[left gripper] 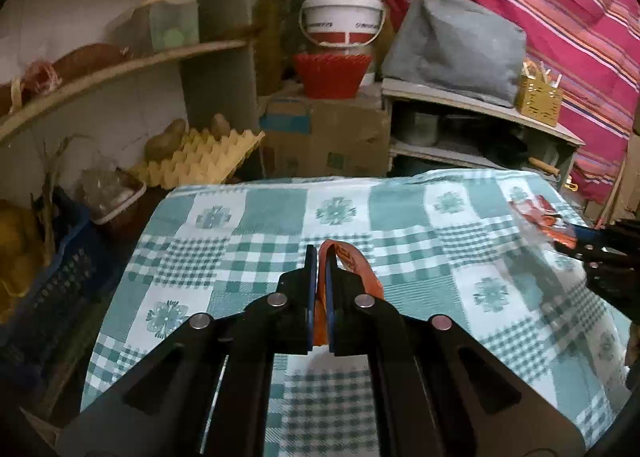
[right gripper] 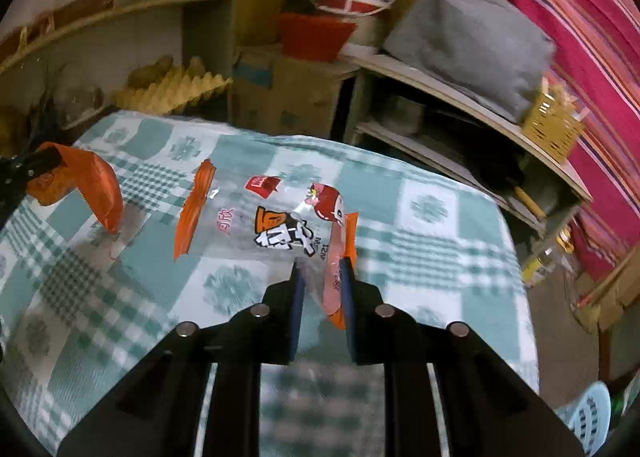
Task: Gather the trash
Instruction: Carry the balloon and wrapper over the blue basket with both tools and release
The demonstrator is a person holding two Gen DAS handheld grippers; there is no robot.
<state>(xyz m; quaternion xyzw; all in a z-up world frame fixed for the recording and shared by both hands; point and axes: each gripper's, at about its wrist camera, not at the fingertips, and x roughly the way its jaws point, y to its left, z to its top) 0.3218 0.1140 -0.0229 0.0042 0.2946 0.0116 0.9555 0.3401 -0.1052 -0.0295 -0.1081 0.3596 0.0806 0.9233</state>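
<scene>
My left gripper [left gripper: 319, 257] is shut on a crumpled orange wrapper [left gripper: 352, 261], held just above the green checked tablecloth [left gripper: 240, 257]. The same wrapper [right gripper: 96, 185] shows at the left of the right wrist view, in the left gripper's fingers [right gripper: 24, 173]. My right gripper [right gripper: 322, 269] is closed on the edge of a clear plastic snack bag with orange edges and red print [right gripper: 264, 217], which hangs out over the cloth. That bag [left gripper: 540, 217] and the right gripper [left gripper: 592, 245] show at the right edge of the left wrist view.
Behind the table stand a cardboard box [left gripper: 324, 137], a red basket [left gripper: 332, 75], a white bucket [left gripper: 342, 17], an egg tray with potatoes [left gripper: 200, 157] and shelves [left gripper: 480, 113]. A blue crate [left gripper: 52, 277] sits at the left. A light blue basket [right gripper: 588, 417] lies on the floor at the right.
</scene>
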